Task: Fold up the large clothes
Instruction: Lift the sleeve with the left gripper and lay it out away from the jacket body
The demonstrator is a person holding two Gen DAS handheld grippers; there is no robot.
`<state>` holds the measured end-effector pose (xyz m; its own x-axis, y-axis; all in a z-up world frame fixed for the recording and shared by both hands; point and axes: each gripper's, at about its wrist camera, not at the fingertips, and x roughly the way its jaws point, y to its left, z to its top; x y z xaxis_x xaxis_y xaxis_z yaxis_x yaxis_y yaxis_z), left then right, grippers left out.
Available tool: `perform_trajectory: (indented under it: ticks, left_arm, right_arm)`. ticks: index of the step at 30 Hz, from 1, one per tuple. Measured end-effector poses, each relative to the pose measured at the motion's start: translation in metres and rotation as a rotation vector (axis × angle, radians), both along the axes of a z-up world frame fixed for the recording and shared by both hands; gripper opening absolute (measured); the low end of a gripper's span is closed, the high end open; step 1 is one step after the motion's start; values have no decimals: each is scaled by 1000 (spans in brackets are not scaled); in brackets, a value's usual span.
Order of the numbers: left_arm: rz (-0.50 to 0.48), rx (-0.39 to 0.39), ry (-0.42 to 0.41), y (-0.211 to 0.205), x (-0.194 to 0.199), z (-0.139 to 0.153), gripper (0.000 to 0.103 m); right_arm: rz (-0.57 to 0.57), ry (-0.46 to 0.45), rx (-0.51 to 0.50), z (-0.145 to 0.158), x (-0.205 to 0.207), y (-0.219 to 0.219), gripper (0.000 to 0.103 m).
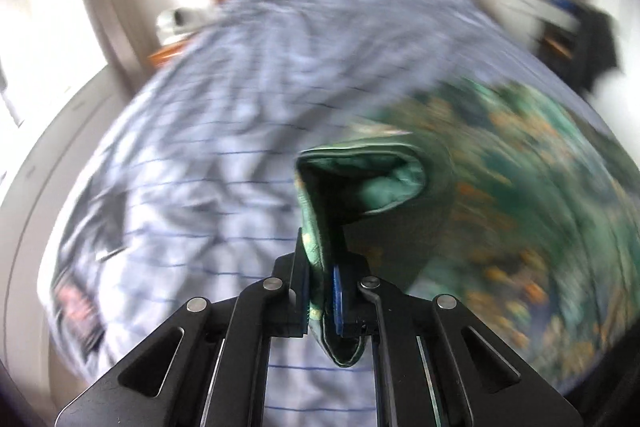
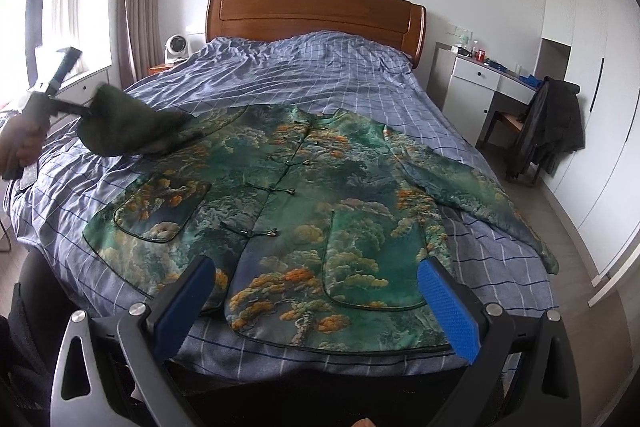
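lay flat on the bed, one jacket, hem near the foot edge. left gripper pinched one cuff, lifted. right gripper spread wide, holding nothing.

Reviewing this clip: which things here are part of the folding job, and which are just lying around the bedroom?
In the job:
green patterned jacket
its sleeve cuff, pinched by the left gripper
right gripper, jaws open
bed

Lying about:
small fan
desk
dark coat on the chair
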<state>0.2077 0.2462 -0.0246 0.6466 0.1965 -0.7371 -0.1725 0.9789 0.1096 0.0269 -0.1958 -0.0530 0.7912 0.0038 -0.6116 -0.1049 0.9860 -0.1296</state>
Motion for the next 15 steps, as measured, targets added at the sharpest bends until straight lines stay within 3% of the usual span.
perform_trajectory:
  ticks: [4, 7, 15]
  left_arm:
    - [217, -5, -30, 60, -7, -3, 6]
    - [345, -38, -12, 94, -7, -22, 5]
    - [486, -146, 47, 139, -10, -81, 5]
  right_arm:
    - [11, -3, -8, 1, -2, 6, 103]
    - [16, -5, -14, 1, -3, 9, 103]
    - [11, -14, -29, 6, -7, 10, 103]
